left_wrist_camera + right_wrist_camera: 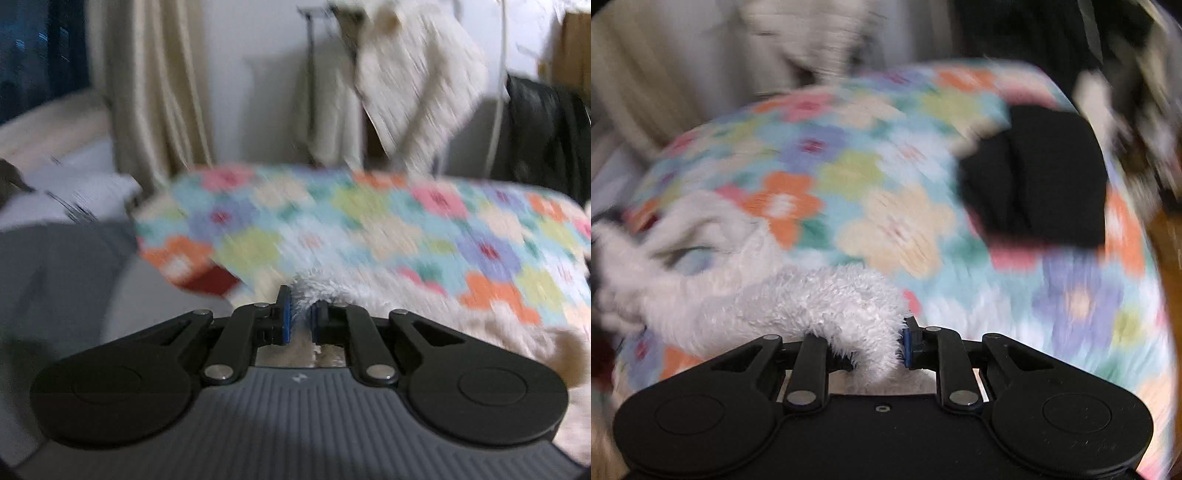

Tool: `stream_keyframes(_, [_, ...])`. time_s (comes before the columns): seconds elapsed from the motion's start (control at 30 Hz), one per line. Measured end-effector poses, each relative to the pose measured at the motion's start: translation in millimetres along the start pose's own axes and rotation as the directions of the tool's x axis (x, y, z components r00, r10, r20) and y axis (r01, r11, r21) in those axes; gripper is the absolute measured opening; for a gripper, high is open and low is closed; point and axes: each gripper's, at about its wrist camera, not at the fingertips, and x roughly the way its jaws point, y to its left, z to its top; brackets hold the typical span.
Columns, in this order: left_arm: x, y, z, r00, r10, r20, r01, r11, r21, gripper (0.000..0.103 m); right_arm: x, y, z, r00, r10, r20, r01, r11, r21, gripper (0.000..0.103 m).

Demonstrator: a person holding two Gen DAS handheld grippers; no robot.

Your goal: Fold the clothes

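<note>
Left wrist view: the left gripper (300, 314) has its 2 fingers nearly closed w/ a tuft of the white fleece garment (325, 291) pinched between the blue pads (285, 314). Fleece spreads off to the right, cream-colored and fuzzy, lying on a flower-print blanket (369, 218) that covers the surface ahead. Frame is motion-blurred. Behind the blanket: a beige curtain (155, 92) at left, a cream knitted garment (417, 85) hanging at upper right, a dark garment (546, 125) at far right. White pillow (74, 192) sits at left, beside the blanket edge.

Right wrist view: the right gripper (875, 347) also clamps the fleece garment (820, 299); a thick fuzzy fold bulges up between the fingers and hides the left one, so the gap is narrow but packed w/ fabric. Fleece trails off to the left over the blanket (871, 173). A black cloth item (1034, 177) lies on the blanket at upper right, apart from the fleece. Also blurred.
</note>
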Motion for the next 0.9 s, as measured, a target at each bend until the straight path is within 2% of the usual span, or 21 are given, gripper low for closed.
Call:
stream_keyframes(0.07, [6, -15, 3, 0.999, -0.034, -0.029, 0.034, 0.999, -0.004, 0.009, 33, -9, -31, 0.999, -0.029, -0.033, 0.031, 0.998, 0.047, 0.023])
stream_keyframes(0.13, [5, -28, 5, 0.999, -0.046, -0.007, 0.046, 0.999, 0.017, 0.009, 46, -15, -53, 0.998, -0.035, -0.048, 0.039, 0.997, 0.074, 0.023])
stream_keyframes(0.23, [3, -34, 8, 0.999, -0.038, 0.024, 0.036, 0.998, 0.051, 0.009, 41, -30, -58, 0.999, -0.032, 0.006, 0.031, 0.991, 0.128, 0.022])
stream_keyframes(0.3, [3, -28, 9, 0.999, -0.033, 0.030, 0.031, 0.998, 0.049, 0.009, 32, -30, -49, 0.999, -0.033, 0.040, 0.031, 0.997, 0.065, 0.022])
stream_keyframes(0.37, [7, -17, 7, 1.000, -0.018, 0.014, 0.017, 0.998, 0.061, 0.010, 27, -25, -45, 0.999, 0.022, 0.040, -0.022, 1.000, -0.008, 0.022])
stream_keyframes(0.43, [17, -7, 5, 0.999, 0.005, -0.037, -0.001, 0.994, 0.108, 0.014, 25, -24, -47, 0.996, 0.085, 0.035, -0.083, 0.995, -0.047, 0.023])
stream_keyframes(0.47, [26, -1, 1, 0.996, 0.027, -0.083, -0.014, 0.988, 0.155, 0.021, 29, -25, -55, 0.993, 0.111, 0.044, -0.110, 0.993, -0.031, 0.023])
stream_keyframes(0.5, [34, 4, -4, 0.991, 0.068, -0.119, -0.047, 0.984, 0.174, 0.035, 34, -26, -64, 0.989, 0.140, 0.046, -0.140, 0.990, -0.010, 0.023])
stream_keyframes(0.53, [43, 11, -10, 0.981, 0.112, -0.160, -0.084, 0.982, 0.172, 0.039, 43, -27, -77, 0.985, 0.173, 0.028, -0.174, 0.985, 0.022, 0.023])
stream_keyframes(0.57, [50, 18, -15, 0.972, 0.117, -0.204, -0.086, 0.984, 0.153, 0.039, 56, -29, -90, 0.978, 0.209, -0.004, -0.209, 0.976, 0.061, 0.024])
stream_keyframes(0.63, [60, 28, -19, 0.962, 0.078, -0.261, -0.060, 0.995, 0.075, 0.038, 75, -23, -111, 0.964, 0.256, -0.069, -0.250, 0.965, 0.081, 0.024])
stream_keyframes(0.73, [52, 25, -8, 0.973, -0.007, -0.230, 0.004, 1.000, -0.012, 0.037, 84, -3, -122, 0.955, 0.263, -0.135, -0.265, 0.964, 0.002, 0.024])
stream_keyframes(0.8, [44, 6, 1, 0.980, -0.071, -0.186, 0.067, 0.997, -0.027, 0.038, 84, 5, -119, 0.955, 0.250, -0.158, -0.262, 0.963, -0.062, 0.024])
stream_keyframes(0.87, [41, -23, 5, 0.972, -0.161, -0.173, 0.159, 0.987, -0.029, 0.038, 84, 9, -116, 0.956, 0.238, -0.173, -0.258, 0.960, -0.109, 0.024])
stream_keyframes(0.9, [42, -42, 4, 0.961, -0.210, -0.181, 0.211, 0.977, -0.013, 0.039, 84, 9, -116, 0.955, 0.238, -0.175, -0.259, 0.960, -0.107, 0.024])
